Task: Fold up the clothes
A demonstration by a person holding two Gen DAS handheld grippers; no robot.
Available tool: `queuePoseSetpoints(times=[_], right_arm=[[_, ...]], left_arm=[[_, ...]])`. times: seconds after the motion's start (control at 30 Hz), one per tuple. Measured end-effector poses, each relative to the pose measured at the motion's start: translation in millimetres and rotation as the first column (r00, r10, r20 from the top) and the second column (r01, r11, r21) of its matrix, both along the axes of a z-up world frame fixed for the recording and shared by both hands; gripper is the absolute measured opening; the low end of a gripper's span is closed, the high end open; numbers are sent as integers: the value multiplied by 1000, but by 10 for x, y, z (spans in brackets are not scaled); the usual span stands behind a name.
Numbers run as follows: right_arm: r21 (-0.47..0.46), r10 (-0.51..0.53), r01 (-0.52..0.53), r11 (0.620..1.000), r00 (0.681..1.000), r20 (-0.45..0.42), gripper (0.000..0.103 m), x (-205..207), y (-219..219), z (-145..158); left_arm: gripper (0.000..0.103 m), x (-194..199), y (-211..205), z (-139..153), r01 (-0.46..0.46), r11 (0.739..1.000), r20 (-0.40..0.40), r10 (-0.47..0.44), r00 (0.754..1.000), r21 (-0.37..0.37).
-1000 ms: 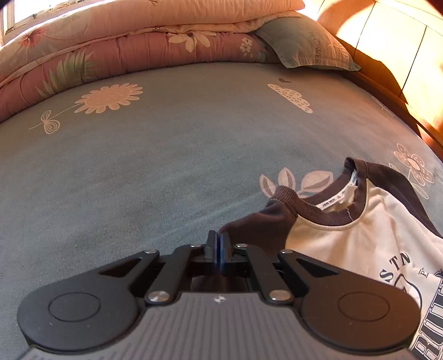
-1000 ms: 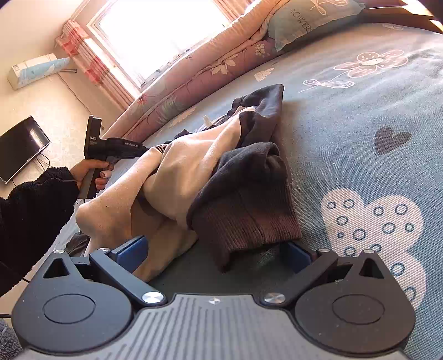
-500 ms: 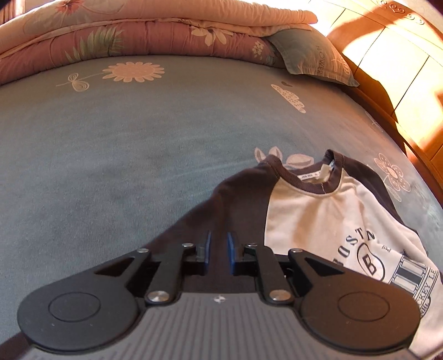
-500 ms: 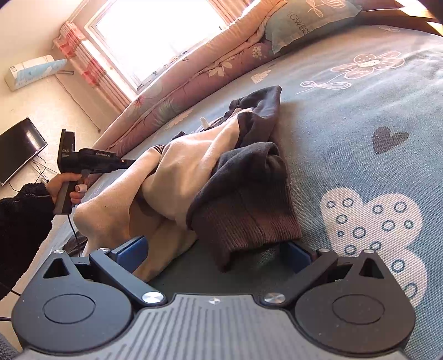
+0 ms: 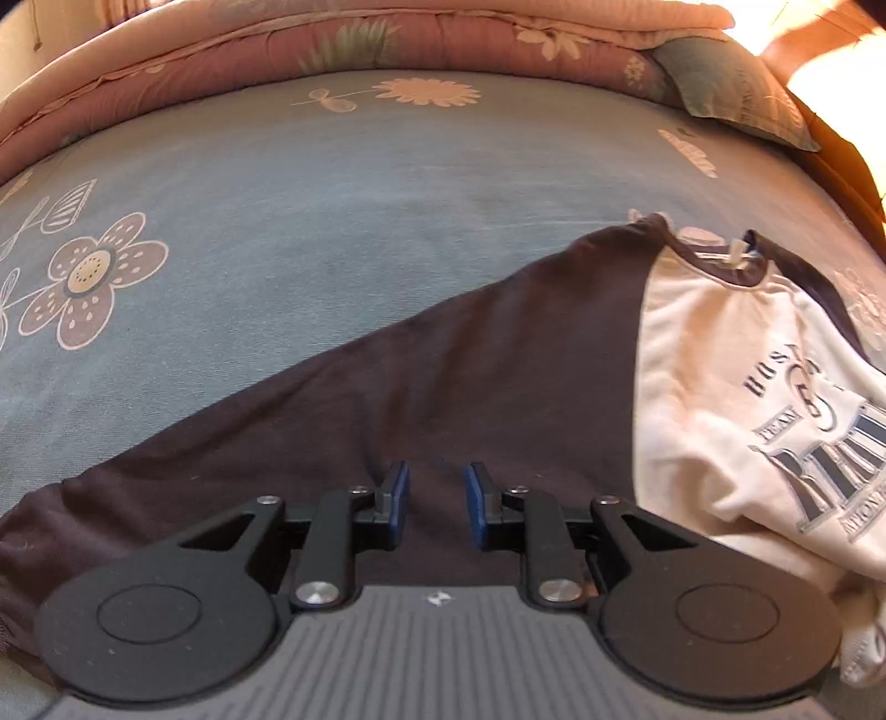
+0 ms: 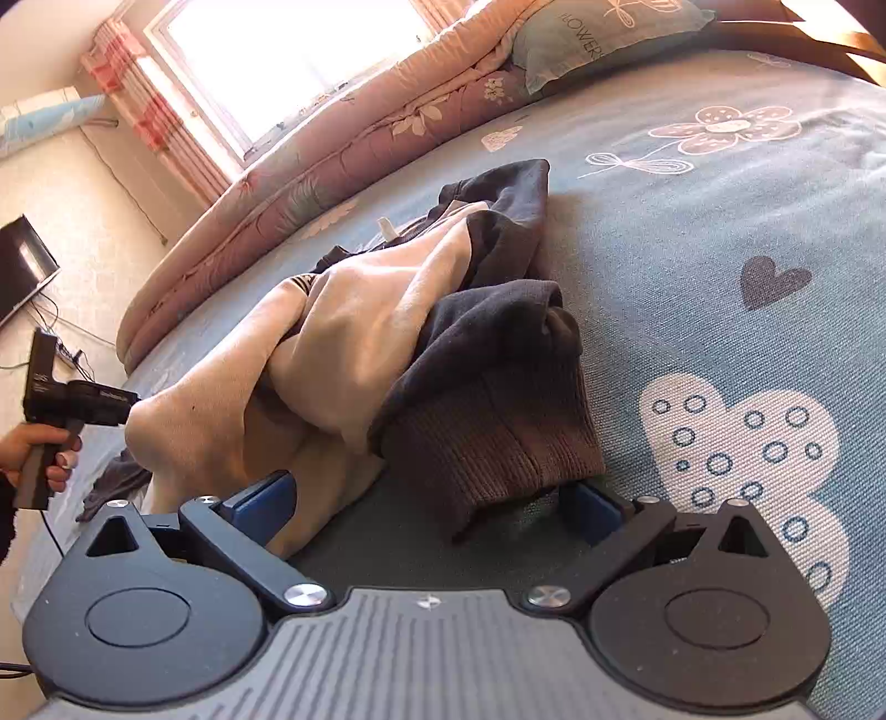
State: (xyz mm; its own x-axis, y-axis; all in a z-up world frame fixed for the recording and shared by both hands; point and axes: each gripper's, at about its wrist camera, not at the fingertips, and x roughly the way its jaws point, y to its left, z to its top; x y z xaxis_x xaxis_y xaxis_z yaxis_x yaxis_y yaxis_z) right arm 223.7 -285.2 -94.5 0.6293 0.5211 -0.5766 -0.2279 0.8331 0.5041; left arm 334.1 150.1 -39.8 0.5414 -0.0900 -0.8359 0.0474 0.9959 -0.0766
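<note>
A cream sweatshirt (image 5: 720, 360) with dark brown sleeves and a printed front lies on the blue bed sheet (image 5: 332, 210). In the left wrist view one dark sleeve (image 5: 443, 376) is stretched out flat toward me. My left gripper (image 5: 437, 493) hovers over that sleeve, its jaws slightly apart and empty. In the right wrist view the sweatshirt (image 6: 360, 343) is bunched up, with a ribbed brown cuff (image 6: 493, 443) at the front. My right gripper (image 6: 426, 504) is wide open, its blue pads on either side of the cuff and cream fabric.
A folded pink floral quilt (image 5: 387, 44) and a teal pillow (image 5: 736, 88) lie along the bed's far side. A wooden headboard (image 5: 830, 166) is at the right. The right wrist view shows the left hand-held gripper (image 6: 61, 404), a window (image 6: 288, 61) and a TV (image 6: 22, 266).
My left gripper opened, let go of the dark sleeve and drew back along it; the sleeve now lies stretched out. My right gripper stayed open in place.
</note>
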Motion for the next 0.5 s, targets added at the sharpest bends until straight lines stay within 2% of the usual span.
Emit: queuePoseSetpoints(times=[0.1, 0.17, 0.3, 0.43, 0.5], right_arm=[[-80, 7, -8, 997, 1000, -11, 103, -85, 89, 59], [-132, 16, -18, 991, 1000, -17, 103, -155, 142, 92], [-208, 31, -36, 978, 999, -26, 103, -345, 175, 115], [-164, 36, -38, 986, 999, -11, 103, -449, 53, 99], [-69, 33, -32, 997, 999, 10, 103, -443, -91, 48]], left_arm=[[40, -331, -283, 115, 66, 997, 20, -65, 998, -42], [42, -518, -485, 97, 96, 993, 30, -94, 995, -70], [54, -872, -898, -6, 159, 977, 35, -155, 987, -145], [55, -1200, -1204, -182, 173, 966, 27, -171, 985, -192], [55, -1347, -1261, -268, 139, 960, 20, -138, 990, -244]])
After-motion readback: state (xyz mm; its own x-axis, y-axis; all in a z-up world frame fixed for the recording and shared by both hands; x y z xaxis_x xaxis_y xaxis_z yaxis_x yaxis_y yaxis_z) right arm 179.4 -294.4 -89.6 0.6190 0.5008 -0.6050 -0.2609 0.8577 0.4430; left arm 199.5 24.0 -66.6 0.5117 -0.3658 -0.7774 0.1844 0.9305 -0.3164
